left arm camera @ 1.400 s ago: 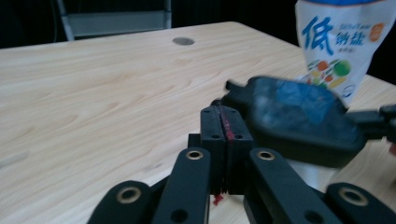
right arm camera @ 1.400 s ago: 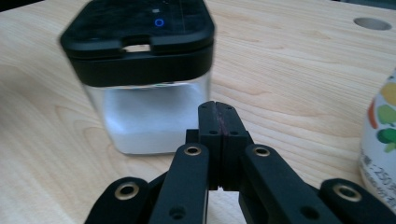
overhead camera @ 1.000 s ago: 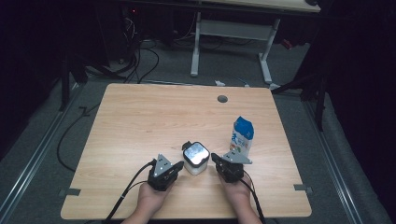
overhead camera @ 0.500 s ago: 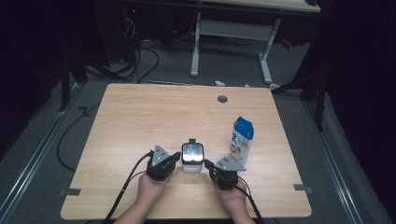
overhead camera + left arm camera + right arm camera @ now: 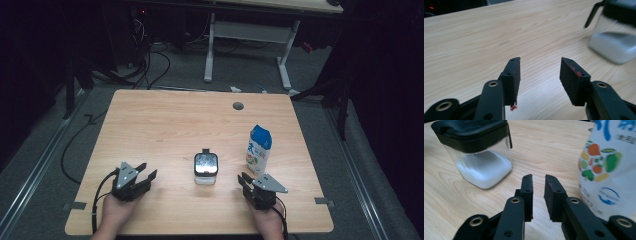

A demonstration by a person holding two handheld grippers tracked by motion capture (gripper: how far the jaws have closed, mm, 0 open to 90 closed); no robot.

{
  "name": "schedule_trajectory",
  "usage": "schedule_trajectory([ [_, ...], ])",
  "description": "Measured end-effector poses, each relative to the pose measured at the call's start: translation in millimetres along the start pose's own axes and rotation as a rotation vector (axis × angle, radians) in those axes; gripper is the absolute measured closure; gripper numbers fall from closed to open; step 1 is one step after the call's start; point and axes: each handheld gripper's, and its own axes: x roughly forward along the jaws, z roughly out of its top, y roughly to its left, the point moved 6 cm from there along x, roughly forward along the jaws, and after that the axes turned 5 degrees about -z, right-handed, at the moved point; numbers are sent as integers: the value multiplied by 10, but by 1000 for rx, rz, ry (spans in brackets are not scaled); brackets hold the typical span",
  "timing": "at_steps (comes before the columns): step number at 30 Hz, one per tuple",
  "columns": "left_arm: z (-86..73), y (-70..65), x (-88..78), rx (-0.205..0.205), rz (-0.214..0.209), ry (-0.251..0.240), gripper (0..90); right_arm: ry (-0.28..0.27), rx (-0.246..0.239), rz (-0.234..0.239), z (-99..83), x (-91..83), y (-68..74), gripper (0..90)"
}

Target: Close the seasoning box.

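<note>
Two hand-held black two-jaw grippers rest low over the near edge of a light wooden table (image 5: 165,120), one at each side of a small clear square jar with a black flip lid (image 5: 205,167). That jar stands upright near the middle of the table's near half, with a layer of white powder in its bottom, and neither gripper touches it.

At the near left corner, the left gripper (image 5: 143,175) sits well apart from the jar. Its jaws have just been opening and now stand clearly apart, with nothing but bare wood between them; in the left gripper view (image 5: 540,72) the jar (image 5: 614,37) lies off to the upper right.

On the other side, the right gripper (image 5: 245,182) is near the jar's right and just in front of an upright white and blue carton printed with vegetables (image 5: 259,149). Its jaws have also just been opening and show a narrow gap with nothing in it. In the right gripper view (image 5: 539,187) the jar (image 5: 477,152) stands at upper left and the carton (image 5: 609,165) at right, close beside one jaw.
</note>
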Motion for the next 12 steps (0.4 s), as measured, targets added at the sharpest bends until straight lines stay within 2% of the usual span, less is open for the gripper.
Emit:
schedule_trajectory([
  [2, -52, 87, -63, -24, 17, 4, 503, 7, -5, -2, -33, -16, -36, 745],
  [6, -53, 186, -130, -71, 26, -14, 479, 4, 13, -9, -39, -22, -100, 729],
  [12, -60, 189, -110, -80, 18, -12, 469, 2, 13, -10, -37, -17, -126, 684],
])
